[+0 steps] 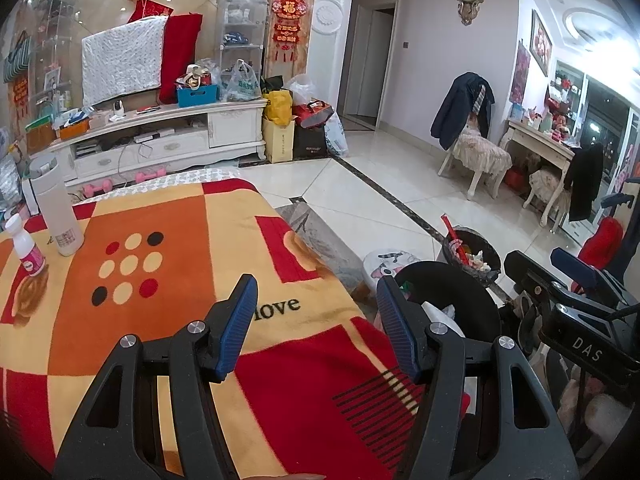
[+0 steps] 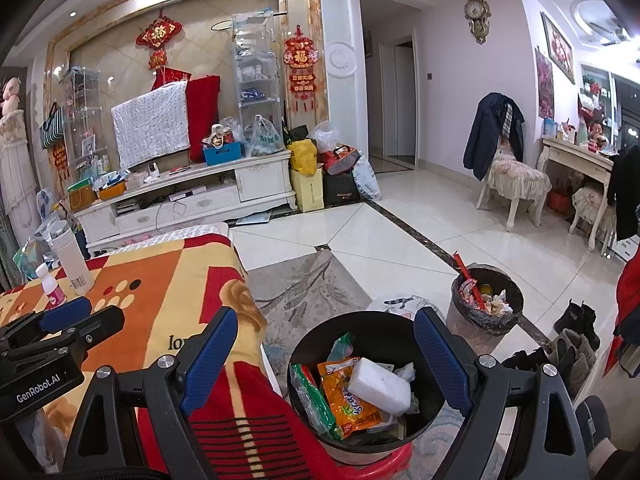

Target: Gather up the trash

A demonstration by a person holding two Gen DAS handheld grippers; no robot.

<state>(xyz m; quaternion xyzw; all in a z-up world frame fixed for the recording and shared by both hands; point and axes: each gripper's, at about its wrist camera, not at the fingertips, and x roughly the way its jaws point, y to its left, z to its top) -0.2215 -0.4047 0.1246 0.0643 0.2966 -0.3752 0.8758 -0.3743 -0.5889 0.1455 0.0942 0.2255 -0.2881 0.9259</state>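
Right gripper wide, empty, over full bin; left gripper wide, empty above bench. Risk: knocking bin over.

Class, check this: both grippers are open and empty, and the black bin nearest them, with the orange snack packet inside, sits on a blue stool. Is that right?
Not quite. The stool under the black bin is red, not blue, as the right wrist view shows. The rest holds: the left gripper and right gripper are open and empty, and the orange snack packet lies in that bin.
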